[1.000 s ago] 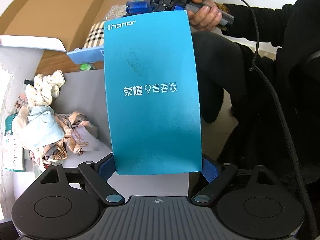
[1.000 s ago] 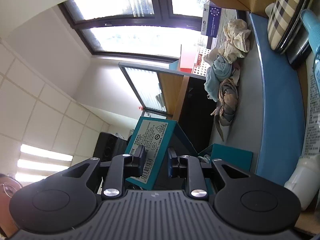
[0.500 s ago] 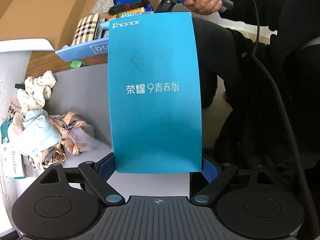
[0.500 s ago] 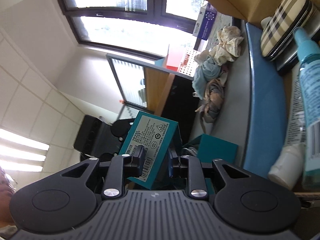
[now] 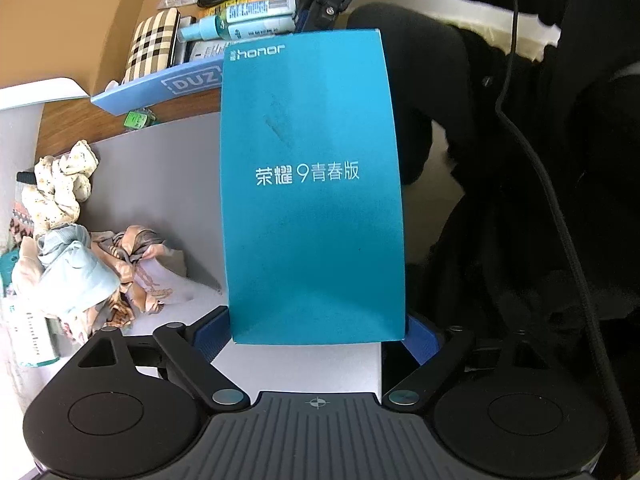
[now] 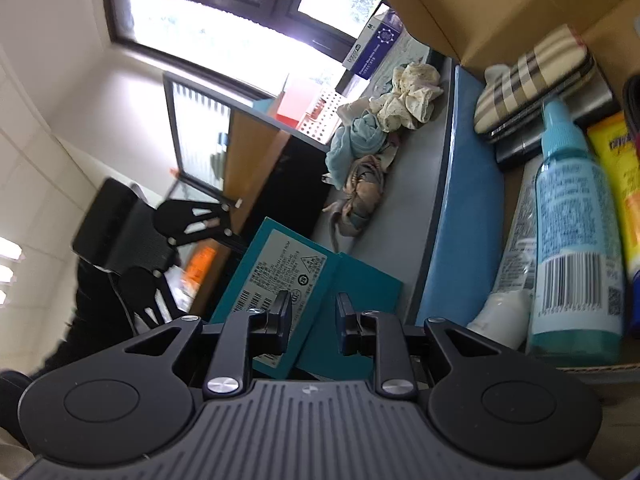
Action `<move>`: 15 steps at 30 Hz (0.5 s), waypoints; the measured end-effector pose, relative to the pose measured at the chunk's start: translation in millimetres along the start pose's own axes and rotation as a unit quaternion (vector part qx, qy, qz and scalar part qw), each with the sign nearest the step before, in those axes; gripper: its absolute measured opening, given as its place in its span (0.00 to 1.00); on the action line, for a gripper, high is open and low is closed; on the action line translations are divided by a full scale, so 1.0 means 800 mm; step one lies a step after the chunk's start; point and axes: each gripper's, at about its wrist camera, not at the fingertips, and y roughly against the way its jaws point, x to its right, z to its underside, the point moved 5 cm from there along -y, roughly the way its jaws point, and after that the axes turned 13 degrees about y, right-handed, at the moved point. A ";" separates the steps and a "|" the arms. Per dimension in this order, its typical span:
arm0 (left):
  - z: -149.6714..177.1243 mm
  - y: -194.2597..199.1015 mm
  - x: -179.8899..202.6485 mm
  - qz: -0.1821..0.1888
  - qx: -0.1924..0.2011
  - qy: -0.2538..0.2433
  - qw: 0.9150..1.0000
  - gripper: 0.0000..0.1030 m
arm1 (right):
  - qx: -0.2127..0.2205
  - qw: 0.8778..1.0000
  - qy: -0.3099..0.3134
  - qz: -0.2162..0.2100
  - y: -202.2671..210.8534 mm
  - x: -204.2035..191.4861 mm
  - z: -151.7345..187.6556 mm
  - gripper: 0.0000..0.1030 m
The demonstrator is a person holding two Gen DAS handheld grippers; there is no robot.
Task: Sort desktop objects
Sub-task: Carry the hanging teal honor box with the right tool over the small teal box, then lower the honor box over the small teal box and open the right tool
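left gripper (image 5: pixel 316 330) at the bottom of the frame is clenched on a teal honor phone box (image 5: pixel 312 184), which fills the centre, upright. right gripper (image 6: pixel 311 322), low centre, has its jaws parted and grasps nothing. upper left of the left wrist view, a cardboard box (image 5: pixel 80 20) contains a plaid case (image 5: pixel 152 46) and bottles (image 5: pixel 256 8)

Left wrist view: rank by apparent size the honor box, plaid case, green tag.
1. honor box, by far the largest, though it sits in the left claw right at the lens, which inflates it.
2. plaid case in the cardboard box, farther away.
3. green tag, smallest.
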 end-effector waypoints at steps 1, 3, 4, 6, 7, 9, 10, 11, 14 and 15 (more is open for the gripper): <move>0.000 -0.001 0.000 -0.010 -0.003 -0.001 1.000 0.95 | -0.004 1.000 0.008 0.011 0.000 -0.002 -0.001 0.27; -0.001 0.000 0.002 -0.024 -0.002 -0.001 1.000 0.96 | -0.012 0.999 0.027 0.032 -0.003 -0.006 -0.002 0.27; 0.000 0.002 0.004 -0.031 0.000 -0.002 1.000 0.96 | -0.015 0.999 0.034 0.039 -0.003 -0.008 -0.002 0.27; 0.001 0.005 0.007 -0.048 0.003 -0.003 0.999 0.99 | -0.019 0.998 0.043 0.048 -0.003 -0.010 -0.004 0.27; 0.002 0.007 0.009 -0.060 0.006 -0.002 0.998 1.00 | -0.021 0.997 0.047 0.051 -0.003 -0.011 -0.004 0.27; 0.004 0.010 0.014 -0.080 0.011 -0.004 0.997 1.00 | -0.024 0.997 0.054 0.056 -0.003 -0.013 -0.004 0.27; 0.006 0.011 0.016 -0.087 0.012 -0.004 0.996 1.00 | -0.025 0.996 0.057 0.058 -0.003 -0.014 -0.004 0.27; 0.007 0.012 0.019 -0.092 0.012 -0.005 0.996 1.00 | -0.026 0.996 0.059 0.059 -0.004 -0.014 -0.004 0.27; 0.012 0.015 0.023 -0.106 0.015 0.001 0.994 1.00 | -0.034 0.994 0.069 0.074 -0.005 -0.017 -0.003 0.27; 0.014 0.016 0.024 -0.112 0.018 0.005 0.994 1.00 | -0.037 0.994 0.072 0.078 -0.007 -0.018 -0.003 0.27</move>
